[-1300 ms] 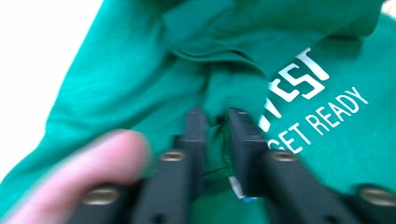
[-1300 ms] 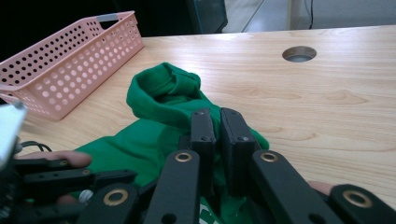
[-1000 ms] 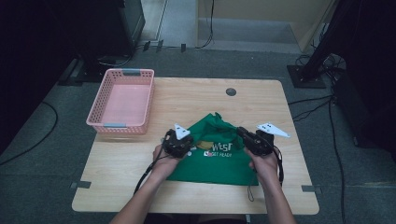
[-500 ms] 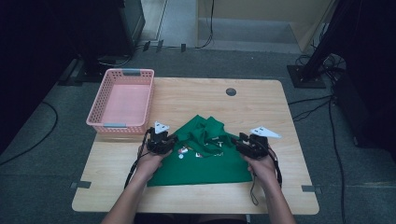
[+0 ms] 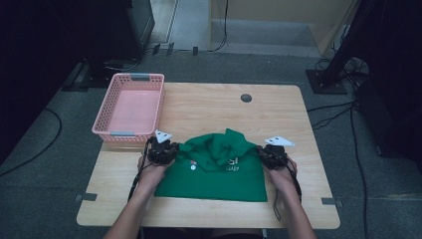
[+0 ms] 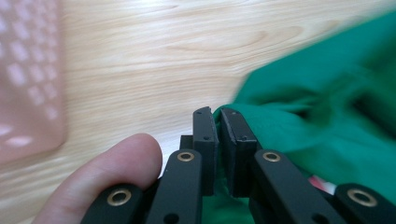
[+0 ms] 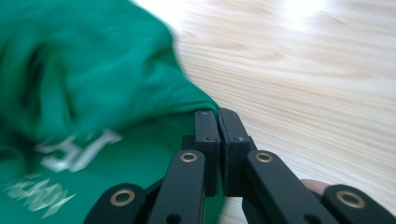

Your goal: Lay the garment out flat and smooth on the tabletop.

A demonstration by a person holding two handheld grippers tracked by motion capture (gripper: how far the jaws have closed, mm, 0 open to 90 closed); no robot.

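Note:
A green cloth bag (image 5: 214, 167) with white lettering lies on the wooden table (image 5: 219, 107), its upper part bunched and folded toward me. My left gripper (image 5: 164, 152) pinches the cloth's left edge, and in the left gripper view the left gripper (image 6: 218, 112) has its jaws closed on a fold of green fabric (image 6: 322, 102). At the right edge my right gripper (image 5: 268, 154) does the same. In the right gripper view the right gripper (image 7: 218, 113) clamps a corner of the green cloth (image 7: 93, 79), white letters showing below.
A pink plastic basket (image 5: 130, 105) stands at the table's back left, close to the left gripper. A dark round grommet (image 5: 246, 97) sits in the tabletop near the far edge. Bare wood lies behind the cloth and along the right side.
Both grippers have spread apart, left going left and right going right, drawing the green cloth wider. The top of the cloth has folded down over its lettering.

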